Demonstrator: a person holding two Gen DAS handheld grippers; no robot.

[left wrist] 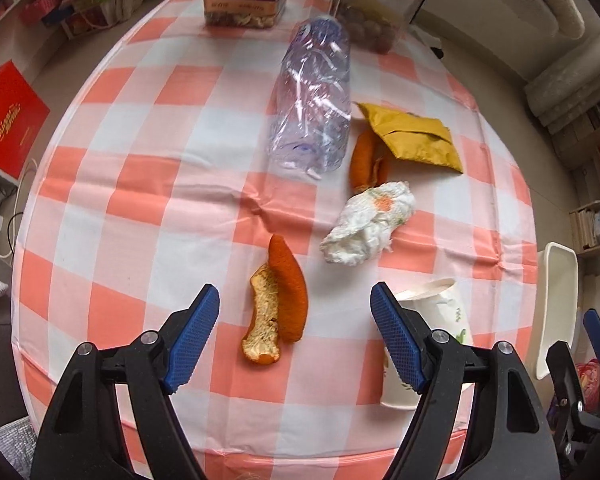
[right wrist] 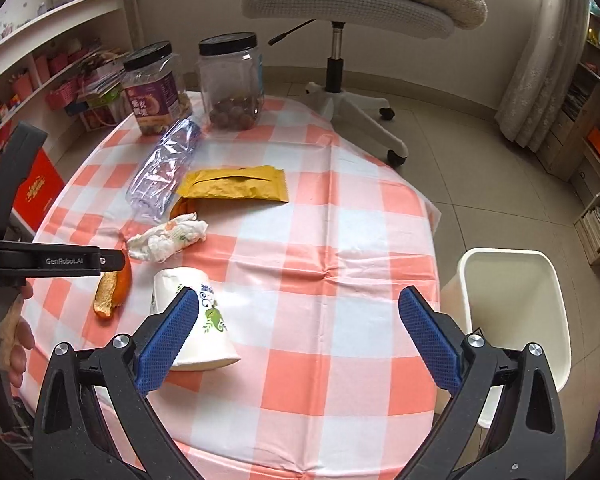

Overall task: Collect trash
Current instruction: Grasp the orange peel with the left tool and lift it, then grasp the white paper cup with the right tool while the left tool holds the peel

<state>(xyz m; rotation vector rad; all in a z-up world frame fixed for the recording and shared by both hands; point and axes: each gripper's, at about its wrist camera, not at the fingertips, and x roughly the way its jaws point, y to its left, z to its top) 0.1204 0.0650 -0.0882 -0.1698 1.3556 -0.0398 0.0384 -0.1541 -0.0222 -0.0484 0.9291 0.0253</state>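
Note:
Trash lies on the checked tablecloth. An orange peel sits just ahead of my open, empty left gripper. A tipped paper cup lies behind its right finger. A crumpled tissue, a second peel, a yellow envelope and a crushed plastic bottle lie farther off. My right gripper is open and empty above the table's near edge, with the paper cup by its left finger. The white bin stands on the floor to the right.
Two snack jars stand at the table's far edge. An office chair stands beyond the table. Shelves line the left wall, and a red box leans below them.

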